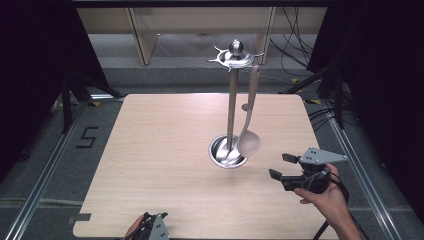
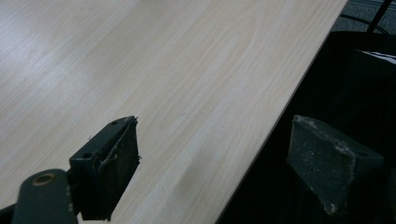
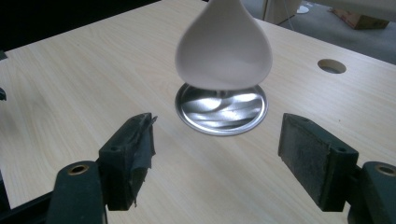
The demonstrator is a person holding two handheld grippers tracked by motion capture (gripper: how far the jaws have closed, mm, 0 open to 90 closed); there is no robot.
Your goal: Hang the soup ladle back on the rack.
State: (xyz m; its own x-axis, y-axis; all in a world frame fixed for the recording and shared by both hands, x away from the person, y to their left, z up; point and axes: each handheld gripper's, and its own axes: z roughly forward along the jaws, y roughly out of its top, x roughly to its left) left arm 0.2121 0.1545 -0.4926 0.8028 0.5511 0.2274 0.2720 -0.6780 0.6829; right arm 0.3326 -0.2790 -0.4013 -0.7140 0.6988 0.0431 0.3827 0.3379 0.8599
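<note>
Pale beige ladle, shiny silver stand, light wood-grain table, black tongs.

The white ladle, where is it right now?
In the high view the white ladle hangs from the metal stand near the table's middle, its bowl just above the stand's round base, ahead of the right gripper.

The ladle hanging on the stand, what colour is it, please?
The ladle is off-white; the right gripper view shows it best.

Glossy metal stand, matt pale ladle, smooth wood-grain table.
</note>
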